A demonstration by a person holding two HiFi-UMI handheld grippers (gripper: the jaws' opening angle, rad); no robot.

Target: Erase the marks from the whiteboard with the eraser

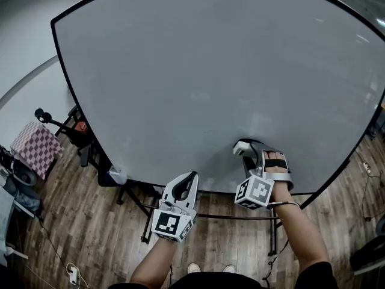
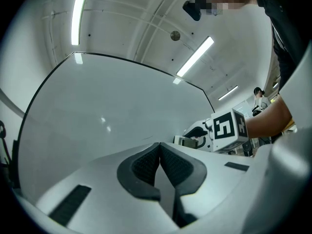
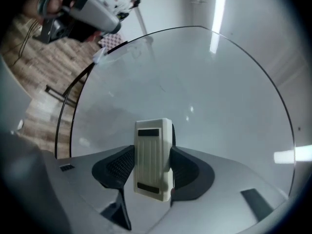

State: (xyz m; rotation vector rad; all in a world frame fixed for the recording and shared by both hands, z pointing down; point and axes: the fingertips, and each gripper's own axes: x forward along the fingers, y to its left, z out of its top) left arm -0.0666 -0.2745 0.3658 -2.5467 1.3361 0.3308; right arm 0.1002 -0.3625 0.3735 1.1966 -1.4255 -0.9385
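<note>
Right gripper [image 1: 243, 149] is pinching the eraser [image 3: 153, 157] down at the whiteboard's [image 1: 210, 71] 5 o'clock; left gripper [image 1: 190, 179] is pressed together, holding nothing.

Whiteboard [image 1: 198, 77] top and right corner cut off at frame edge; eraser [image 3: 153, 157] far face hidden behind own shell.

Head view: from above, steeply down, whiteboard [image 1: 210, 71] filling 12 o'clock. Both gripper views: close, low, facing it. All share whiteboard.
</note>
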